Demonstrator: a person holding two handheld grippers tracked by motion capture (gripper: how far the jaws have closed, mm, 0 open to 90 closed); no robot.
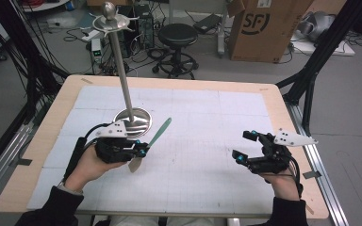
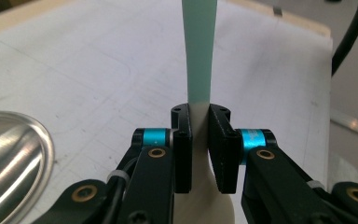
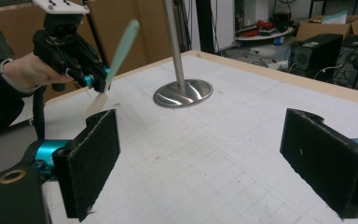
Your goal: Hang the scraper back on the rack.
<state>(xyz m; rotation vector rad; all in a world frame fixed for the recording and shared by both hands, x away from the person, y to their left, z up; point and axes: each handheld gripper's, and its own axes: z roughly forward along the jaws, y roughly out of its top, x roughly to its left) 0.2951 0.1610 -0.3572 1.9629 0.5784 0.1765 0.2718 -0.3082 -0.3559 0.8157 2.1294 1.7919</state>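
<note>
My left gripper (image 1: 143,151) is shut on a long flat utensil (image 1: 158,135) with a mint-green handle and a cream lower part. The left gripper view has its jaws clamped on the utensil (image 2: 199,56) where green meets cream, the green handle pointing away. From the right gripper view the utensil (image 3: 121,44) tilts up in the left gripper (image 3: 95,81), off the table. A steel stand (image 1: 133,120) with a round base, tall pole and hooked top rises just behind the left hand. My right gripper (image 1: 244,147) hovers at the table's right, jaws wide apart and empty.
A white gridded mat (image 1: 202,141) covers the wooden table (image 1: 283,108). The stand's round base (image 2: 9,158) lies close left of the left jaws. Beyond the table are a black stool (image 1: 177,35), a cardboard box (image 1: 264,28) and cables on the floor.
</note>
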